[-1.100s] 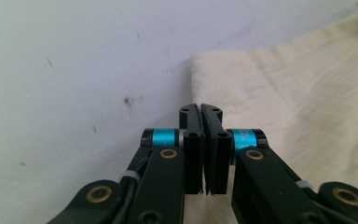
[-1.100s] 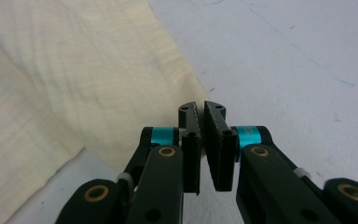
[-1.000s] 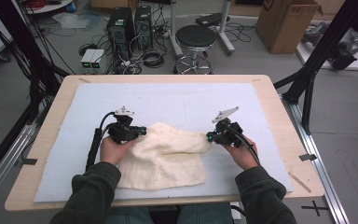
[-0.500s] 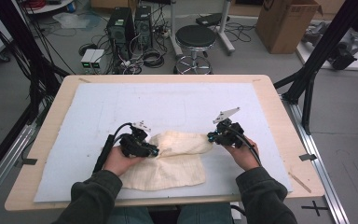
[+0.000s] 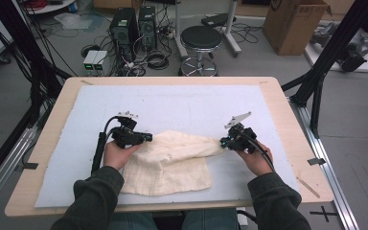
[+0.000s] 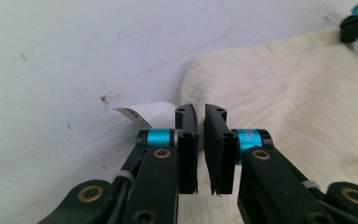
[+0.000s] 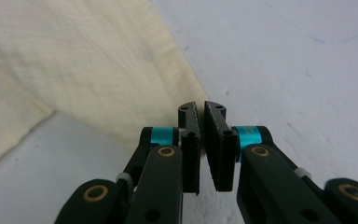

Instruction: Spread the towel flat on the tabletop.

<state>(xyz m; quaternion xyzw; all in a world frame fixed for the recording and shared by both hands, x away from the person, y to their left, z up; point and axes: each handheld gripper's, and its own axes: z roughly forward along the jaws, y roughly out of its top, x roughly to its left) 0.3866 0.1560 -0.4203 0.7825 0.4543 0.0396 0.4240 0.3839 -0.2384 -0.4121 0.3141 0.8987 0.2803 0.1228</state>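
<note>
Cream towel (image 5: 170, 160) lies rumpled, half folded; right tool (image 5: 226, 142) pinches its corner, left tool (image 5: 146, 137) clenched empty.

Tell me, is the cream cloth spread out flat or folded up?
Partly folded. The cream cloth has its top edge doubled over and pulled toward the right gripper, while its lower part lies flat on the table.

No legible text, brand or number on any surface. Small white tag (image 6: 142, 111) at edge of cream cloth (image 6: 298, 107) carries dark print (too small and blurred to read). Black cross mark (image 5: 327, 212) on floor beside table (image 5: 287, 103): sign only, no lettering. Cardboard box (image 5: 294, 24) shows dark printed mark at top, cut off by frame edge, unreadable.
</note>
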